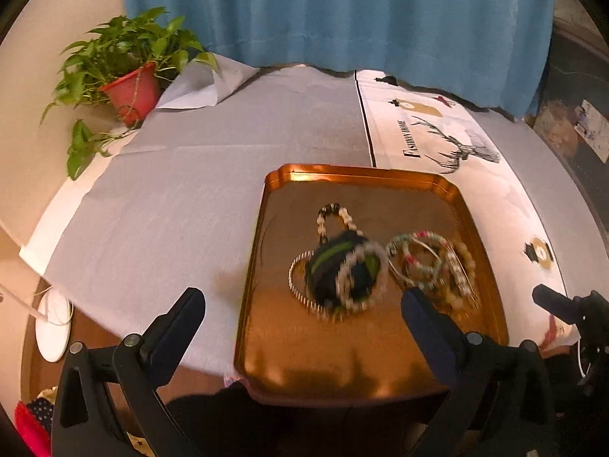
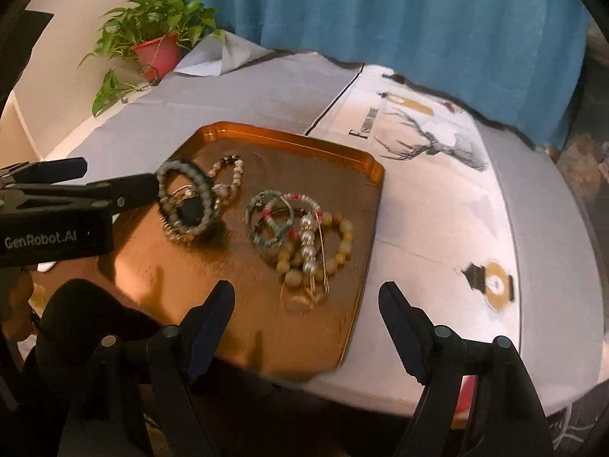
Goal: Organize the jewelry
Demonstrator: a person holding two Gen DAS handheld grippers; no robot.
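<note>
Two grippers: left gripper [image 1: 302, 304] and right gripper [image 2: 306, 297] both agape, empty.
Tray [image 2: 354, 160]: bracelets [image 2: 300, 228] tangled, frame centre.
Tip: pinch one loop, lift slowly.

My left gripper [image 1: 302, 306] points steeply downward with its jaws spread wide and nothing between the pads. My right gripper [image 2: 306, 301] tilts down the same way, jaws apart and empty, and both sit close beside each other
</note>
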